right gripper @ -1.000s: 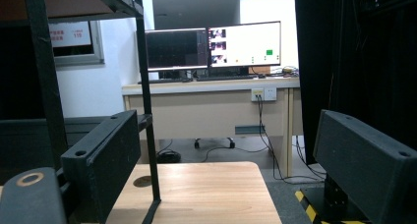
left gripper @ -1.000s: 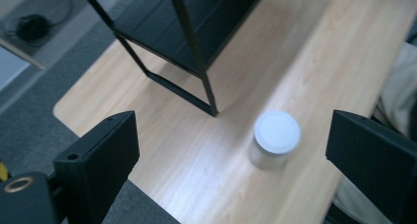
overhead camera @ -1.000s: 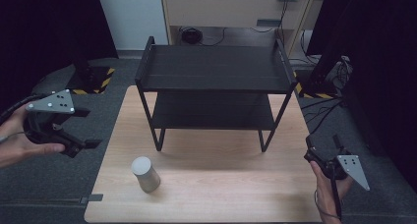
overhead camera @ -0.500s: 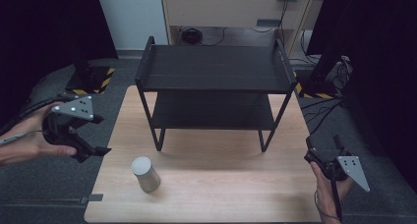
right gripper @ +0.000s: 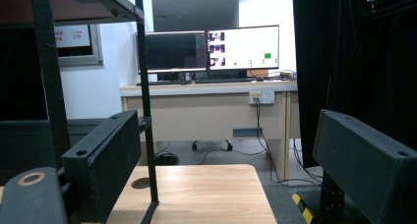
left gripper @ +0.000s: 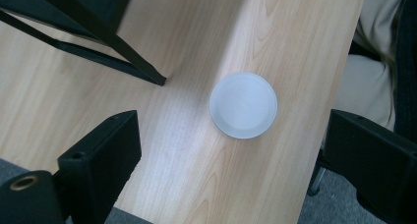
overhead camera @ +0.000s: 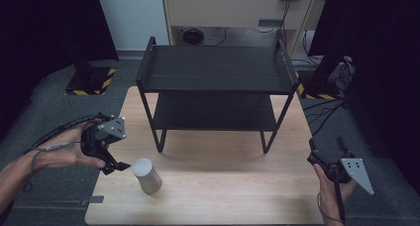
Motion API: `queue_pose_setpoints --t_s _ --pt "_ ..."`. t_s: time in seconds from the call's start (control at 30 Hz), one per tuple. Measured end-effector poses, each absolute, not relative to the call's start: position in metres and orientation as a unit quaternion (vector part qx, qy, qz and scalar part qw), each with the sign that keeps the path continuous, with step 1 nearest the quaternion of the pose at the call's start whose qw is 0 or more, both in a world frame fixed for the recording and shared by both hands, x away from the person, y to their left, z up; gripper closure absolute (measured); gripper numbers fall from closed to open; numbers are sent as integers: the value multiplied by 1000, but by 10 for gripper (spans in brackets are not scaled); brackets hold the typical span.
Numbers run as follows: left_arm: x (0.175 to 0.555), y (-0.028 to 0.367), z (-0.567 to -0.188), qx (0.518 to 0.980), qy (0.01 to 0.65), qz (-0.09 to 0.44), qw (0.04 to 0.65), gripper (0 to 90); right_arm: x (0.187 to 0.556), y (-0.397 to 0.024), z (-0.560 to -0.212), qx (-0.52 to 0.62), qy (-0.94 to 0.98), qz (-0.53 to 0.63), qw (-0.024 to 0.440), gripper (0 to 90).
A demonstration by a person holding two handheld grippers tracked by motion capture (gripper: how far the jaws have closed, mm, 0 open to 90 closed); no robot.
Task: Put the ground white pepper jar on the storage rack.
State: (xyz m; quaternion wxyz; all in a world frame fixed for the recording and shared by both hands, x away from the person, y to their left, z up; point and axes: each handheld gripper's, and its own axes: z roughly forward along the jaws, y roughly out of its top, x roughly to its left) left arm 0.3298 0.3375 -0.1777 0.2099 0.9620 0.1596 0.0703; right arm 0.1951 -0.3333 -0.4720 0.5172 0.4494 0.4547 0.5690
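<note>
**Left gripper lines up on the cup**

Wooden tabletop (overhead camera: 237, 186) carries a black shelf rack (overhead camera: 215, 87) and a pale cup (overhead camera: 146, 175) at seven o'clock. Left gripper (overhead camera: 115, 165), fingers released, hovers beside it; I judge this the approach, with descent and closing next. Left gripper view looks down on the cup's round top. Right gripper (overhead camera: 327, 159) waits at four o'clock, fingers released.

Wooden table (overhead camera: 237, 186), black two-tier rack (overhead camera: 215, 77), upright grey cylinder (overhead camera: 146, 175)

I am working in a lab or test room: beyond my pale wooden worktop (overhead camera: 237, 186) stands a desk (right gripper: 206, 106) carrying two monitors (right gripper: 206, 49). Black curtains (right gripper: 354, 71) hang beside that desk, with a yellow-and-black hazard-striped base (overhead camera: 91, 80) and loose cables (overhead camera: 317, 112) on the grey floor.
</note>
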Motion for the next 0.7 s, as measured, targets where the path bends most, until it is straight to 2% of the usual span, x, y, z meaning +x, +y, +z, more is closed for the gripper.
queue_pose_setpoints --t_s 0.7 --pt "356 306 -243 972 138 25 188 90 192 -335 -471 454 449 567 520 113"
